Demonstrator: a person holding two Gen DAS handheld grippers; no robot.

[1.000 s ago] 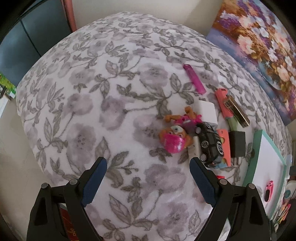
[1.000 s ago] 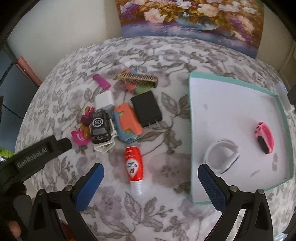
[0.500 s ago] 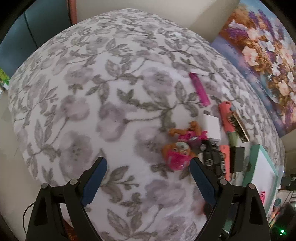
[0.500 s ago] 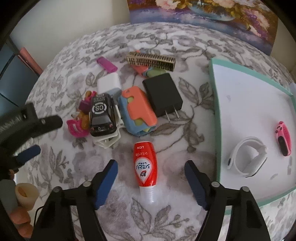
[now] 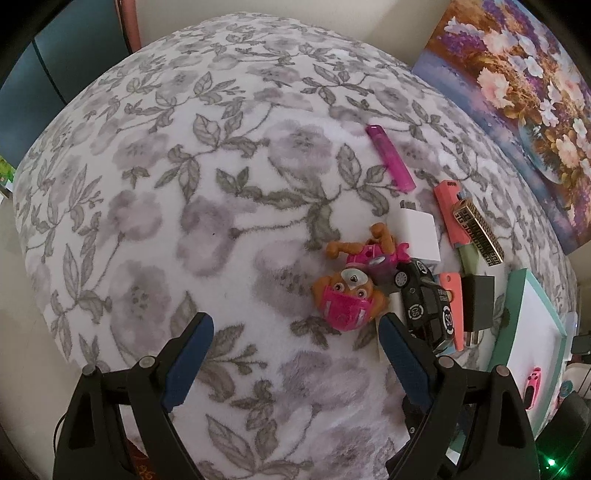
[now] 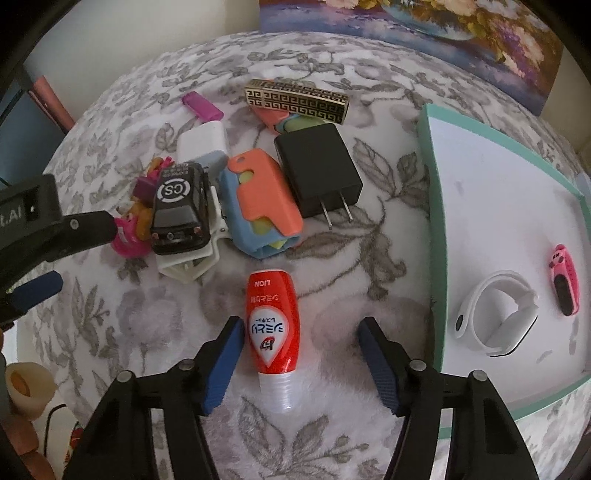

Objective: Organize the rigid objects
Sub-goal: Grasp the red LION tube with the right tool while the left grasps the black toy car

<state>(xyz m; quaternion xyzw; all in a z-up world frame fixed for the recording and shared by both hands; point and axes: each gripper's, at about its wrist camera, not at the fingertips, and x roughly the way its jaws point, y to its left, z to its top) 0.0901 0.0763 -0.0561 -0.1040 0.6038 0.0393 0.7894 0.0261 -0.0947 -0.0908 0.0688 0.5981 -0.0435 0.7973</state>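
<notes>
A red bottle (image 6: pixel 272 325) with a clear cap lies on the floral cloth between the fingers of my open right gripper (image 6: pixel 299 328), nearer the left finger. A teal-rimmed white tray (image 6: pixel 428 206) to its right holds a white wristband (image 6: pixel 495 317) and a pink band (image 6: pixel 563 278). A pile lies beyond: black toy car (image 6: pixel 179 208), orange-blue case (image 6: pixel 262 201), black charger (image 6: pixel 317 173), white adapter (image 6: pixel 203 142), gold bar (image 6: pixel 297 98), pink lighter (image 6: pixel 203 105). My left gripper (image 5: pixel 295 328) is open over the cloth, just short of a pink dog toy (image 5: pixel 345 299).
A flower painting (image 6: pixel 424 33) leans on the wall behind the table. The cloth-covered table (image 5: pixel 166 184) is round, its edge falling away at left. The left gripper's body (image 6: pixel 44 221) shows at the left of the right wrist view.
My right gripper has moved forward and down so the red bottle now lies between its fingers, which have narrowed. My left gripper has shifted a little near the dog toy.
</notes>
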